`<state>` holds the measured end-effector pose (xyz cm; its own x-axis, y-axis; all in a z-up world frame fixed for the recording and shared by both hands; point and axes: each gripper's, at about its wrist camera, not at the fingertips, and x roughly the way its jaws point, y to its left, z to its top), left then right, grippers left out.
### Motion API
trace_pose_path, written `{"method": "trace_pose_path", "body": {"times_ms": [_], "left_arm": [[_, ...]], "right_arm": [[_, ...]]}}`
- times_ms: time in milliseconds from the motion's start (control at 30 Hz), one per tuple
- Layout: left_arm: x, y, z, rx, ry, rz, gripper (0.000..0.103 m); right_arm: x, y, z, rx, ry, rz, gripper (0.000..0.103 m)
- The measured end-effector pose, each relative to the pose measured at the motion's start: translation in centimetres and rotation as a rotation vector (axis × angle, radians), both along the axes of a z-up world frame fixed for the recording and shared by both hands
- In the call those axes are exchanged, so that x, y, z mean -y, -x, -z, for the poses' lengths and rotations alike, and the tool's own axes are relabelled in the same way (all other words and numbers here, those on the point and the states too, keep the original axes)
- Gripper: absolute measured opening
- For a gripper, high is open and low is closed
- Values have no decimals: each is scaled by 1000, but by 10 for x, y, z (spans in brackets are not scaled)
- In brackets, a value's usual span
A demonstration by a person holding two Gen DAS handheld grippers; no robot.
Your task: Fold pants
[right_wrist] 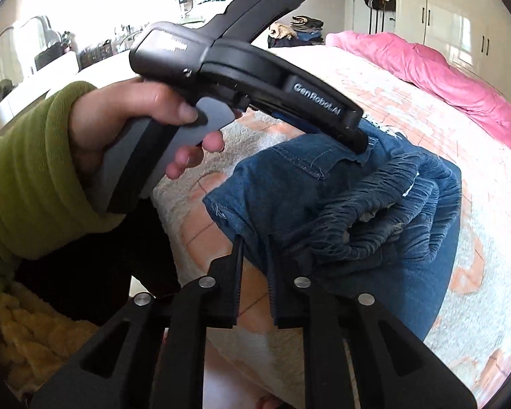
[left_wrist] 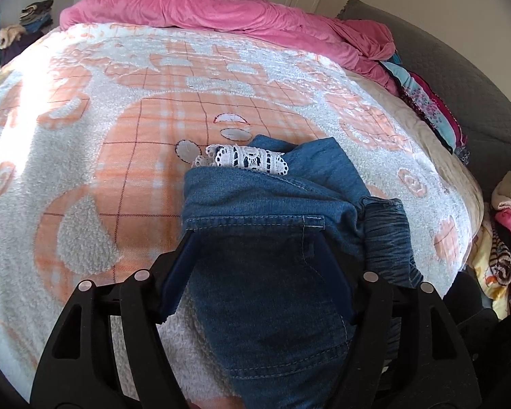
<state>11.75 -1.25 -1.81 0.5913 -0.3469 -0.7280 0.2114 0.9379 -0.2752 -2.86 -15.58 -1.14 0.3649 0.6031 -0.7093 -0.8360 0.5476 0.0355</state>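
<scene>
The blue denim pants lie bunched in a partly folded bundle on the orange-and-white blanket, with a white lace trim at their far end. My left gripper stands open, its fingers straddling the pocket area without pinching it. In the right wrist view the left gripper rests its tips on the pants beside the gathered elastic waistband. My right gripper is shut on the near folded edge of the denim.
A crumpled pink duvet lies along the bed's far side. A grey padded headboard and folded bright cloths line the right edge. A heap of clothes sits beyond the bed. A hand in a green sleeve holds the left gripper.
</scene>
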Motion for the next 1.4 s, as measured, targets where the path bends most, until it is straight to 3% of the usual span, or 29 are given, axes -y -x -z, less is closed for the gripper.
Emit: {"method": "trace_pose_path", "body": {"times_ms": [133,300,567,633,1167,1233,1367,1400], "left_arm": [[-3,3,-2,6,1,-15,66],[-5,10,-7,20,14,-23,68],[-5,21,-15,43,14,-24,71],[-5,23,-16,47,14,-26,72],[-13,45,-37,99,8,-54,85],[-15,49,-40,108,-2,-59,87],[-19,56,-45,123,-1,-68,90],[-20,57,-47,129,-2,-72,91]], "right_arm": [[3,9,-3,1,-12,4,26],[12,15,-8,2,-26,12,32],[20,17,-12,-10,-50,31,33],[22,17,-13,-12,-57,39,47],[31,18,-28,-3,-110,45,55],[35,19,-31,0,-119,55,71],[40,20,-38,12,-133,70,72],[42,20,-39,22,-128,80,79]]}}
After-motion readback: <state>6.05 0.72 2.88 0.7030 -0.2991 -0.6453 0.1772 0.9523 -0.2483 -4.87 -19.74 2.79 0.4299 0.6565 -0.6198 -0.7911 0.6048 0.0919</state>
